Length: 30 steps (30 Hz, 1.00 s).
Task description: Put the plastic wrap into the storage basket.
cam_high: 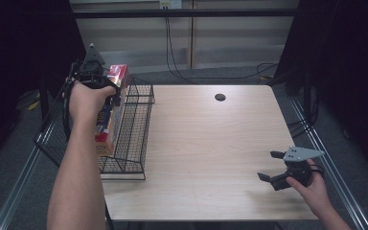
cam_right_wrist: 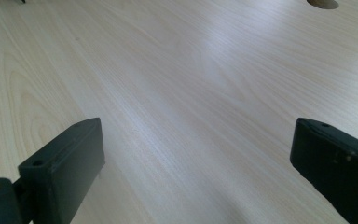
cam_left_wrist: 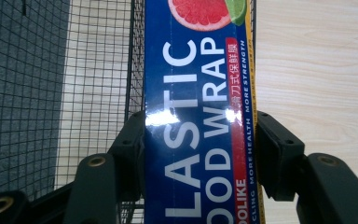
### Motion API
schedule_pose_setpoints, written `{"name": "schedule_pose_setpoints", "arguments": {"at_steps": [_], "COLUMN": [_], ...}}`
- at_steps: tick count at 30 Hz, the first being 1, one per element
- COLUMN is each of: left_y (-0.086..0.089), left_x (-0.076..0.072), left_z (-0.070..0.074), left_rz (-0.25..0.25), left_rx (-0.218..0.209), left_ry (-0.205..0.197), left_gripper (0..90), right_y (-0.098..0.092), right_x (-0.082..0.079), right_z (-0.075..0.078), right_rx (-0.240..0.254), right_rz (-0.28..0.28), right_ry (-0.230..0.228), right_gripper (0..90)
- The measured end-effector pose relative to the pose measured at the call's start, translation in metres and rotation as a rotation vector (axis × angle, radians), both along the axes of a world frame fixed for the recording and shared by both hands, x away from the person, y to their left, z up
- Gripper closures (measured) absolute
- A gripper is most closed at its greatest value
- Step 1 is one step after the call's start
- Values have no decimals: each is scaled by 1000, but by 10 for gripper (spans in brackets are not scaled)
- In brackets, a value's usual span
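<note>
A long blue box of plastic food wrap [cam_left_wrist: 191, 93], with a grapefruit picture at its far end, is clamped across its width by the two jaws of my left gripper [cam_left_wrist: 199, 140]. From the high view the box [cam_high: 112, 115] hangs slanted over a black wire basket [cam_high: 134, 124] at the table's left edge. My left gripper [cam_high: 106, 93] grips it from above, and a hand covers much of the gripper. My right gripper [cam_high: 267, 165] rests low over the table's front right, its jaws wide apart. In the right gripper view [cam_right_wrist: 198, 154] only bare wood lies between them.
The light wooden table [cam_high: 211, 143] has a round cable hole [cam_high: 220, 97] near its far edge. The basket mesh [cam_left_wrist: 98, 70] lies behind the box. Cables run across the floor beyond the table, with dark curtains on both sides.
</note>
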<state>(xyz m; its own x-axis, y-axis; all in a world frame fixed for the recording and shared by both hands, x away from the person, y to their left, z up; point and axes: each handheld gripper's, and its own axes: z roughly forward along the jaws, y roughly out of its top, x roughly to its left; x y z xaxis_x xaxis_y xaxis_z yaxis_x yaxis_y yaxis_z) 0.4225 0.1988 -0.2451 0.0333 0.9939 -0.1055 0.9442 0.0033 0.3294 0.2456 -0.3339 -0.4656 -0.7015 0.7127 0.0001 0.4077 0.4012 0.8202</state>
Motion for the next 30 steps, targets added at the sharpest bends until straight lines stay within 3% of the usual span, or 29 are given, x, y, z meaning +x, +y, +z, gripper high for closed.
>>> {"name": "schedule_pose_setpoints", "arguments": {"at_steps": [17,21,30], "left_y": [16,22,31], "left_x": [-4,-5,-5], "left_z": [5,5,6], "left_rz": [23,43,39], "left_rx": [18,1,8], "left_ry": [-11,-12,-9], "left_gripper": [442,442,442], "right_y": [1,1,0], "right_x": [0,1,1], "right_z": [0,-1,0], "right_rx": [2,1,2], "right_rz": [3,9,5], "right_ry": [-2,2,-1], "right_gripper": [27,27,27]}}
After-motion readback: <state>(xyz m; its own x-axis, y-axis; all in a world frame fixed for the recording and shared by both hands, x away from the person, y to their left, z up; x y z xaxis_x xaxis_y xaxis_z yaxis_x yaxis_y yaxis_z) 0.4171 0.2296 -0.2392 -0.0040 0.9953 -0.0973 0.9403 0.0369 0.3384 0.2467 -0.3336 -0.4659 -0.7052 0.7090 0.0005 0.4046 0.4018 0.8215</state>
